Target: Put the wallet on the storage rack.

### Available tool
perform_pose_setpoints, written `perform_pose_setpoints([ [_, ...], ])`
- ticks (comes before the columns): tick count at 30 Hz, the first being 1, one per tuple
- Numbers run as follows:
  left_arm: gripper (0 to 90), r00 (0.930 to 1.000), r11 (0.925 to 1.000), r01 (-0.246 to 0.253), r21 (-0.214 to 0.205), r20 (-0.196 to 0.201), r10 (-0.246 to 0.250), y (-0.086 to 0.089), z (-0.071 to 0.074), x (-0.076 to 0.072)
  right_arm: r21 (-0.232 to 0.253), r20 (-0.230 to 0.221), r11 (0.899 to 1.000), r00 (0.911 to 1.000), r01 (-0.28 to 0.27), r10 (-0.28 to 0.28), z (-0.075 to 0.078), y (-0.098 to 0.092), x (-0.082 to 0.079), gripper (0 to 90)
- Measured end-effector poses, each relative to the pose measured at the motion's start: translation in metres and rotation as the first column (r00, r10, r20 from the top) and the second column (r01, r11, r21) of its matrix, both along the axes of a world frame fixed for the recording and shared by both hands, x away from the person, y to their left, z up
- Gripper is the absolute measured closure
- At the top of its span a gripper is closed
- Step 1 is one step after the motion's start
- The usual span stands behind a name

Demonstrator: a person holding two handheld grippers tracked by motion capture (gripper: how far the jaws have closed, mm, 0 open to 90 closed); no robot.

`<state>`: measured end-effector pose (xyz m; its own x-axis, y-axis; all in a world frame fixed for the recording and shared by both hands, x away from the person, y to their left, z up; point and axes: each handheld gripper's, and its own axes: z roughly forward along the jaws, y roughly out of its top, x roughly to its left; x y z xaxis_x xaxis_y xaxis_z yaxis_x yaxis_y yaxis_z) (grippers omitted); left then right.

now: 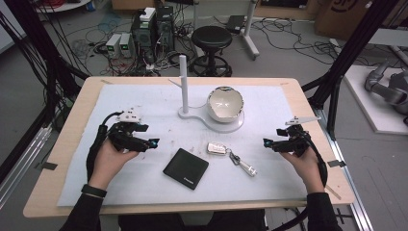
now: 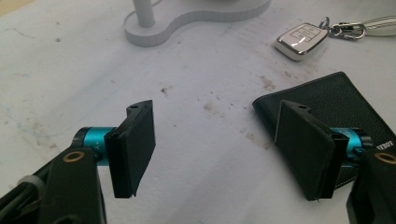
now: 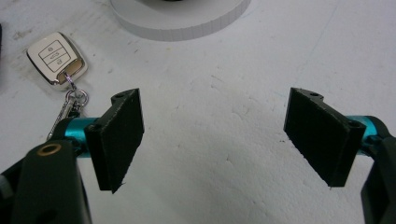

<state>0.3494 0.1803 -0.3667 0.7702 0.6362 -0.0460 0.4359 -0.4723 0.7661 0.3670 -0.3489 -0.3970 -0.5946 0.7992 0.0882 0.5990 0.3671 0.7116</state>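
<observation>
Nearest the person, the black leather wallet [image 1: 185, 168] lies flat on the white mat of the desk [image 1: 72, 115], turned diamond-wise, its long axis running from near-right to far-left. Just beyond and to its right lies the car key fob [image 1: 216, 148], its key ring and metal tag [image 1: 244, 165] trailing toward the near right, so the set's long axis slants that way.

The left claw [image 1: 153, 143] hovers left of the wallet, jaws wide apart and empty; in the left gripper view its right jaw overlaps the wallet's edge. The right claw [image 1: 266, 142], also wide open and empty, hangs well right of the keys.

Farther back stand the white post stand [image 1: 183, 77] and tilted bowl [image 1: 224, 103].

The wallet, flat and thin, could skid rather than lift; dangling keys might swing and slip.
</observation>
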Motion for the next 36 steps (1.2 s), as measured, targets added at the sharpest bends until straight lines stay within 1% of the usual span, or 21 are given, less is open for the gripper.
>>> perform_pose_setpoints([
  [8, 28.8, 0.9993, 0.9994, 0.035, 0.009, -0.015, -0.035, -0.015, -0.003, -0.001, -0.004, 0.001, 1.0, 1.0, -0.008, 0.008, 0.0, 0.001, 0.0, 20.5],
  [10, 28.8, 0.9984, 0.9986, 0.052, 0.013, -0.021, -0.052, -0.021, -0.005, -0.001, -0.008, -0.003, 1.0, 0.9999, -0.01, 0.01, 0.0, 0.001, 0.0, 20.5],
  [12, 28.8, 0.997, 0.9973, 0.072, 0.017, -0.029, -0.071, -0.027, -0.007, -0.001, -0.01, -0.005, 1.0, 0.9999, -0.013, 0.013, -0.001, 0.001, 0.0, 20.5],
  [13, 28.8, 0.9957, 0.996, 0.087, 0.021, -0.035, -0.086, -0.033, -0.009, -0.001, -0.009, -0.005, 1.0, 0.9999, -0.013, 0.013, -0.001, 0.001, 0.0, 20.5],
  [15, 28.8, 0.995, 0.9953, 0.093, 0.027, -0.038, -0.092, -0.037, -0.01, -0.001, -0.009, -0.01, 1.0, 0.9999, -0.01, 0.01, -0.001, 0.0, 0.0, 20.5],
  [17, 28.7, 0.9928, 0.9929, 0.113, 0.035, -0.043, -0.112, -0.043, -0.011, -0.002, -0.008, -0.009, 1.0, 0.9999, -0.011, 0.011, -0.002, 0.0, 0.0, 20.5],
  [18, 28.8, 0.9919, 0.9921, 0.121, 0.033, -0.043, -0.119, -0.047, -0.012, -0.002, -0.008, -0.009, 1.0, 0.9999, -0.011, 0.011, -0.002, 0.0, 0.0, 20.5],
  [19, 29.3, 0.9898, 0.9905, 0.136, 0.02, -0.046, -0.135, -0.054, -0.014, -0.003, -0.008, -0.011, 1.0, 0.9999, -0.01, 0.009, -0.002, 0.0, -0.001, 20.5],
  [20, 29.4, 0.9898, 0.9905, 0.136, 0.02, -0.046, -0.135, -0.054, -0.014, -0.003, -0.008, -0.011, 1.0, 0.9999, -0.01, 0.009, -0.002, 0.0, -0.001, 20.5],
  [21, 29.8, 0.9878, 0.9885, 0.149, 0.028, -0.05, -0.147, -0.057, -0.014, -0.004, -0.008, -0.007, 1.0, 0.9999, -0.011, 0.011, -0.002, -0.001, -0.001, 20.5],
  [23, 31.1, 0.984, 0.9845, 0.173, 0.028, -0.046, -0.172, -0.065, -0.015, -0.005, -0.003, -0.009, 1.0, 0.9999, -0.011, 0.011, -0.002, -0.002, -0.001, 20.5],
  [26, 31.9, 0.976, 0.9758, 0.214, 0.044, -0.049, -0.212, -0.074, -0.018, -0.005, -0.004, -0.007, 1.0, 0.9999, -0.011, 0.011, -0.002, -0.002, -0.001, 20.5],
  [29, 34.3, 0.9677, 0.9672, 0.248, 0.054, -0.059, -0.245, -0.081, -0.021, -0.005, -0.003, -0.009, 1.0, 0.9999, -0.008, 0.008, -0.002, -0.003, -0.001, 20.5],
  [31, 37.0, 0.9639, 0.9633, 0.262, 0.06, -0.067, -0.258, -0.084, -0.022, -0.005, -0.002, -0.01, 1.0, 0.9999, -0.007, 0.007, -0.003, -0.004, -0.002, 20.6],
  [33, 37.7, 0.9571, 0.9562, 0.285, 0.068, -0.077, -0.28, -0.088, -0.025, -0.006, -0.003, -0.013, 1.0, 0.9999, -0.007, 0.007, -0.003, -0.004, -0.002, 20.6],
  [36, 37.7, 0.9574, 0.9559, 0.283, 0.079, -0.085, -0.276, -0.089, -0.027, -0.006, -0.004, -0.013, 1.0, 0.9999, -0.007, 0.007, -0.003, -0.005, -0.002, 20.6],
])
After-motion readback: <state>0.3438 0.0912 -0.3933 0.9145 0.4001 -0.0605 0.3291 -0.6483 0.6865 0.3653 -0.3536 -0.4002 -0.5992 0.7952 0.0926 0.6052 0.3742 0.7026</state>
